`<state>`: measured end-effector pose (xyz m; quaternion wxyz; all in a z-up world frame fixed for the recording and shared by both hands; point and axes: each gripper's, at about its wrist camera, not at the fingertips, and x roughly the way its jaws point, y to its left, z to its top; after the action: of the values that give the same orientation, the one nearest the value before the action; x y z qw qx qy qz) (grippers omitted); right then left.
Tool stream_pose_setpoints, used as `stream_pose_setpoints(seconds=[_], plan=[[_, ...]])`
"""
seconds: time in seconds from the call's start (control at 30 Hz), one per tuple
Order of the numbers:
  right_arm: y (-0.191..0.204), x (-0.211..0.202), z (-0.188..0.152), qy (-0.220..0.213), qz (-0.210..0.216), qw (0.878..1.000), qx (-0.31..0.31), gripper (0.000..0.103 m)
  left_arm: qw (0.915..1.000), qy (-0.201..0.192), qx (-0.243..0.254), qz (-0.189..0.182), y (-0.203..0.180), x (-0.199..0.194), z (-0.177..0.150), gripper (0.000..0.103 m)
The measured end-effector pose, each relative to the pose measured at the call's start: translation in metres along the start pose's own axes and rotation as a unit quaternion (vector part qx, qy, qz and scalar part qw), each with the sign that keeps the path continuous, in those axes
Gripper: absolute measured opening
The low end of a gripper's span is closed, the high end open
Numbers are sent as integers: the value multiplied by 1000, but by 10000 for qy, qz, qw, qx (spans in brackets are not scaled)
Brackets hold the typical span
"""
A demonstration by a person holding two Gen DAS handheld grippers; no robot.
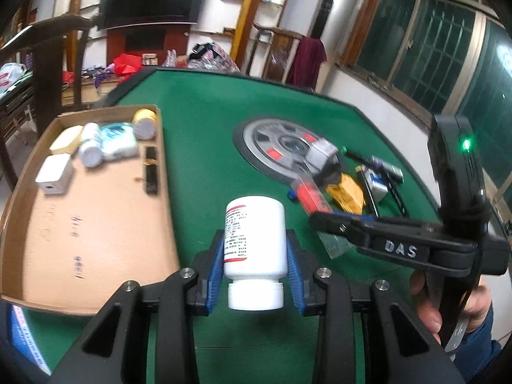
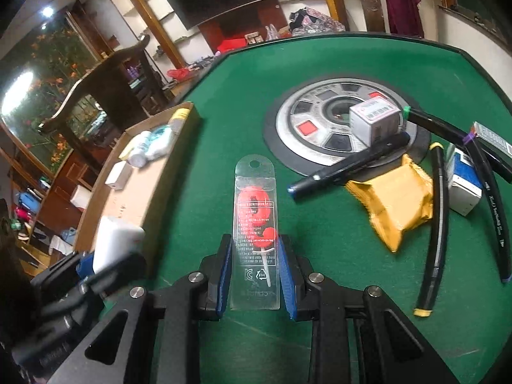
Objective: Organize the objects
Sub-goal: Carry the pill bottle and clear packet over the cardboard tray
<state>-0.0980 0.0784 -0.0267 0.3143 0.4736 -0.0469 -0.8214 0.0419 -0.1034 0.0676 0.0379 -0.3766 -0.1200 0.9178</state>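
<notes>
Bare green table (image 2: 224,102) lies open between the cardboard tray (image 2: 179,147) and the cluttered pens (image 2: 348,163), packets and boxes.

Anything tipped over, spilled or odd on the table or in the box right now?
No spill or damage shows. In the cardboard box, two bottles lie on their sides: a white one and a yellow one. The left tool grips a white pill bottle with its cap toward the camera.
</notes>
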Motion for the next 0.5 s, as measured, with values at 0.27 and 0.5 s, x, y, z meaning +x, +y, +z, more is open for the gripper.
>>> stream_pose_setpoints(seconds=[0.27,0.5], plan=[[43,12,12,322,244,9989,-228,30,9977,-52,-630,237,66,-21,12,34],[104,45,35,657,429,9950,-615,30,9946,231,-869,527,118,-10,23,34]])
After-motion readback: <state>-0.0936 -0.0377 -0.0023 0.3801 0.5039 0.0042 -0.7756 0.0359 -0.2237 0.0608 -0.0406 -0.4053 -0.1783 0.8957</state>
